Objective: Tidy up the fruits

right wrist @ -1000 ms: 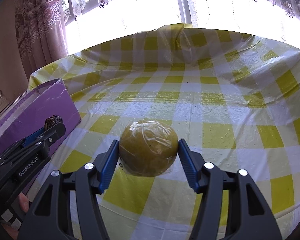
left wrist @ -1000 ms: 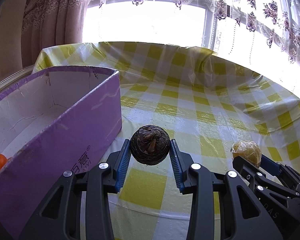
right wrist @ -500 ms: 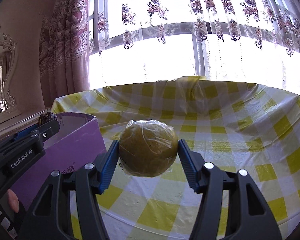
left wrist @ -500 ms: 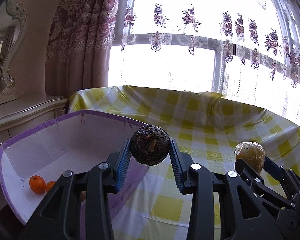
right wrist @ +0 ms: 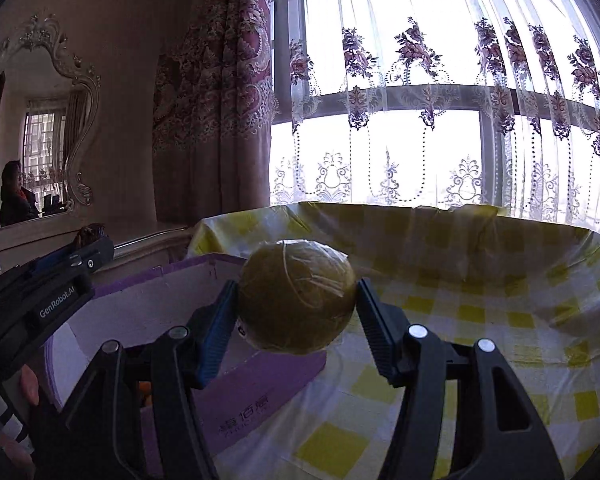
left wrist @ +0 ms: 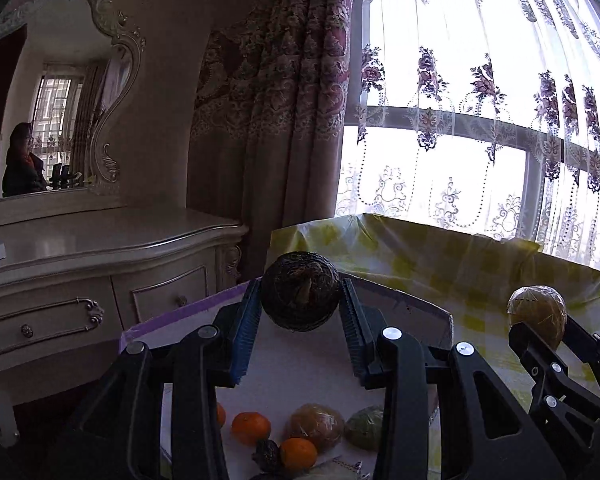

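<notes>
Clamped on a dark wrinkled fruit [left wrist: 300,297], left gripper [left wrist: 300,344] at frame centre, nearly level over the purple box [left wrist: 404,308] (oranges [left wrist: 251,427] inside, lower frame). Gripping a wrapped yellow-green fruit [right wrist: 296,296], right gripper [right wrist: 296,332] centre frame, beside the box's right wall.

Upper right: bright window [left wrist: 440,168] behind sheer lace curtain [left wrist: 480,80] with purple floral motifs. Centre: heavy patterned drape [left wrist: 276,92]. Upper left: ornate framed mirror [left wrist: 60,92] on a beige wall [left wrist: 172,60], above a cream dresser [left wrist: 100,264] with drawers. Lower right: yellow-checked cloth covering the surface [right wrist: 480,280].
</notes>
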`<state>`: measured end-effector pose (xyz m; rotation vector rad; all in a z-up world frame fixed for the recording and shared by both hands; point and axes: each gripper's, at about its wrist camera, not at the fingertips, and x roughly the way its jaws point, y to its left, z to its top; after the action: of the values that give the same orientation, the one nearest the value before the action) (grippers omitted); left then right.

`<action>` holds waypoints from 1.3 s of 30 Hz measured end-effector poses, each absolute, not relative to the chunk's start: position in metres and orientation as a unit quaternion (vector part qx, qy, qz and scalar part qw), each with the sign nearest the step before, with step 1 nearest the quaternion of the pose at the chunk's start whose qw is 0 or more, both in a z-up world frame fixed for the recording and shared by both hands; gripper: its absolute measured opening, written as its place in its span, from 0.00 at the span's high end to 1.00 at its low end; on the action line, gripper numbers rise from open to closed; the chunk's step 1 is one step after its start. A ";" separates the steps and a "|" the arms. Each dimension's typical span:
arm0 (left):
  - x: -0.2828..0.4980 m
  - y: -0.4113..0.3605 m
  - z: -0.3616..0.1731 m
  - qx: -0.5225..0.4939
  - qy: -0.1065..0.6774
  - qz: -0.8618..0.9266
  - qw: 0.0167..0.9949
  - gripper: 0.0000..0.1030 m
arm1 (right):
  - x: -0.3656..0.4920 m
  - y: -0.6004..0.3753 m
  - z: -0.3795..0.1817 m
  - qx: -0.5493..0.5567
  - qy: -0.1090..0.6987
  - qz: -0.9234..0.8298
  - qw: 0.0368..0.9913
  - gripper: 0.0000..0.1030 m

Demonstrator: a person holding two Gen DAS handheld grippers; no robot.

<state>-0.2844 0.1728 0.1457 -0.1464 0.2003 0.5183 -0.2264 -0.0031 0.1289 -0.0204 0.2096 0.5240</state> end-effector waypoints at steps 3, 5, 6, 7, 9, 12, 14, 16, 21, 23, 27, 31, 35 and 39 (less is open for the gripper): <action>-0.285 0.198 0.141 -0.087 0.111 0.279 0.950 0.63 | -0.227 0.025 0.131 -0.031 0.102 0.277 0.955 0.42; -0.284 0.211 0.136 -0.093 0.124 0.292 0.944 0.63 | -0.227 0.042 0.131 -0.042 0.104 0.285 0.952 0.42; -0.282 0.216 0.133 -0.095 0.131 0.296 0.941 0.63 | -0.226 0.051 0.130 -0.049 0.107 0.289 0.950 0.42; -0.281 0.221 0.129 -0.097 0.139 0.299 0.939 0.63 | -0.224 0.059 0.129 -0.056 0.111 0.293 0.948 0.42; -0.277 0.225 0.123 -0.099 0.156 0.299 0.936 0.63 | -0.221 0.074 0.124 -0.068 0.125 0.300 0.943 0.42; -0.276 0.228 0.118 -0.090 0.169 0.305 0.933 0.63 | -0.214 0.094 0.115 -0.085 0.155 0.307 0.935 0.42; -0.274 0.229 0.116 -0.086 0.184 0.304 0.931 0.63 | -0.211 0.103 0.109 -0.093 0.174 0.311 0.930 0.42; -0.270 0.231 0.113 -0.083 0.204 0.296 0.929 0.63 | -0.207 0.111 0.103 -0.105 0.194 0.312 0.924 0.42; -0.254 0.236 0.107 -0.062 0.279 0.278 0.917 0.63 | -0.193 0.132 0.090 -0.145 0.265 0.315 0.900 0.41; -0.245 0.241 0.102 -0.061 0.315 0.274 0.907 0.62 | -0.181 0.143 0.085 -0.169 0.303 0.316 0.883 0.41; -0.237 0.250 0.092 -0.077 0.364 0.257 0.892 0.62 | -0.159 0.154 0.078 -0.177 0.355 0.311 0.864 0.41; -0.241 0.252 0.094 -0.084 0.363 0.263 0.890 0.36 | -0.153 0.153 0.076 -0.173 0.381 0.312 0.853 0.40; -0.250 0.256 0.104 -0.100 0.346 0.258 0.897 0.13 | -0.156 0.149 0.081 -0.165 0.379 0.319 0.853 0.23; -0.255 0.252 0.111 -0.105 0.333 0.246 0.904 0.12 | -0.170 0.152 0.091 -0.184 0.365 0.322 0.854 0.10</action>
<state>-0.2545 0.2523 0.1114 -0.2166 0.6872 0.5086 -0.1699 0.1515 0.0907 -0.3880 0.7673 0.6763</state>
